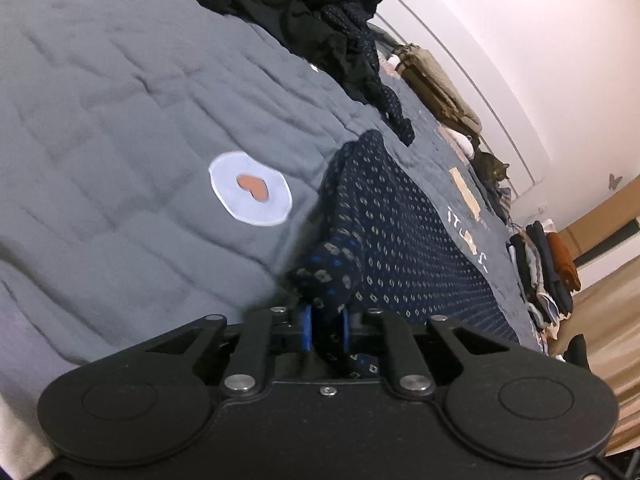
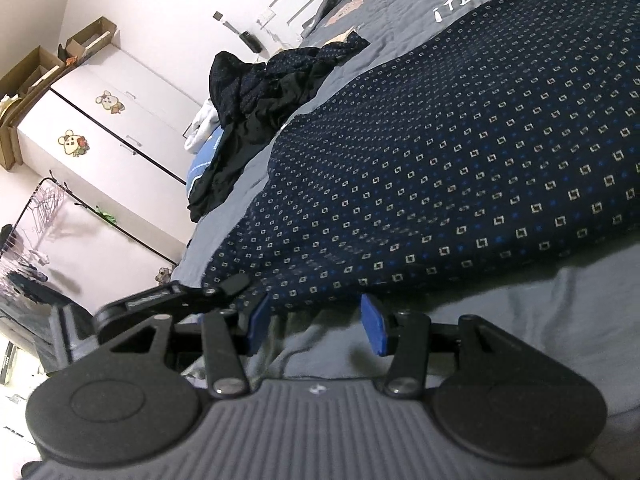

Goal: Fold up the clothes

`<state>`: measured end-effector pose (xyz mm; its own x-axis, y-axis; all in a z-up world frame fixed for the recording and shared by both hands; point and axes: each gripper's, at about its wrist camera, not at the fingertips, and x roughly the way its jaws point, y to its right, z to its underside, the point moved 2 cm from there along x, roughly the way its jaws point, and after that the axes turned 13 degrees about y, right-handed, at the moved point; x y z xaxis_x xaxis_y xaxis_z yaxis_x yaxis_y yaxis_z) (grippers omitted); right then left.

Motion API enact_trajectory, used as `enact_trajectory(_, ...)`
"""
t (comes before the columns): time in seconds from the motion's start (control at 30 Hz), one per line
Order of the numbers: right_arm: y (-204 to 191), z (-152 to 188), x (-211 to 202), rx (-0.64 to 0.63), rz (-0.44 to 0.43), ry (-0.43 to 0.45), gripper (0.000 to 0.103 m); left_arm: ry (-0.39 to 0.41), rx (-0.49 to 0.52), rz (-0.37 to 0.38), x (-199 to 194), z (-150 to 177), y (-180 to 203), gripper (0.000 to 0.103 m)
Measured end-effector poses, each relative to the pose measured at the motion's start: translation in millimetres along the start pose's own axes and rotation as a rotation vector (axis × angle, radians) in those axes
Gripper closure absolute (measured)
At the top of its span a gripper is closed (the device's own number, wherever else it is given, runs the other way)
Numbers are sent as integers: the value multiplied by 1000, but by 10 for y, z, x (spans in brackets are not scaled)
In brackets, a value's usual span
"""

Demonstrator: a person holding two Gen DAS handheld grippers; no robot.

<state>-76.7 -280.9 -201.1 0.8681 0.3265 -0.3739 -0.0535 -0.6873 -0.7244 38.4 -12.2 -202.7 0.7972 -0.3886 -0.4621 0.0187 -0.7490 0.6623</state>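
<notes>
The patterned garment (image 1: 400, 240) lies spread on the bed's grey quilt (image 1: 120, 120), one bunched edge pinched between the left tool's (image 1: 326, 330) blue pads. The right tool (image 2: 316, 326) stands spread, nothing between its pads, just short of the garment's near hem. Beyond lies a dark clothes heap (image 2: 260, 92).
</notes>
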Motion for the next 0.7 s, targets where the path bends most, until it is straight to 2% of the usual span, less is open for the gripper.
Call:
enact_trajectory(0.1, 4, 11, 0, 2, 2, -7, 54, -25, -1, -10, -18, 15, -24, 82)
enact_trajectory(0.17, -3, 21, 6, -2, 3, -12, 54, -48, 2, -19, -24, 54, -25, 67)
enact_trajectory(0.2, -10, 24, 5, -4, 3, -12, 54, -66, 8, -25, -21, 99, -12, 55)
enact_trajectory(0.3, -35, 22, -1, -3, -2, -9, 54, -102, 42, -8, 2, 233, 61, 54)
enact_trajectory(0.37, -57, 17, -5, -5, -3, -2, 54, -105, 15, 21, 31, 288, 70, 54)
enact_trajectory(0.43, -72, 10, -10, -4, -7, 5, 54, -106, -21, 36, 66, 320, 51, 49)
enact_trajectory(0.67, -61, 23, 26, -9, 1, -2, 54, -101, -83, 39, 249, 366, -47, 49)
enact_trajectory(0.7, -52, 28, 35, -9, 4, -5, 54, -91, -78, 41, 250, 361, -43, 52)
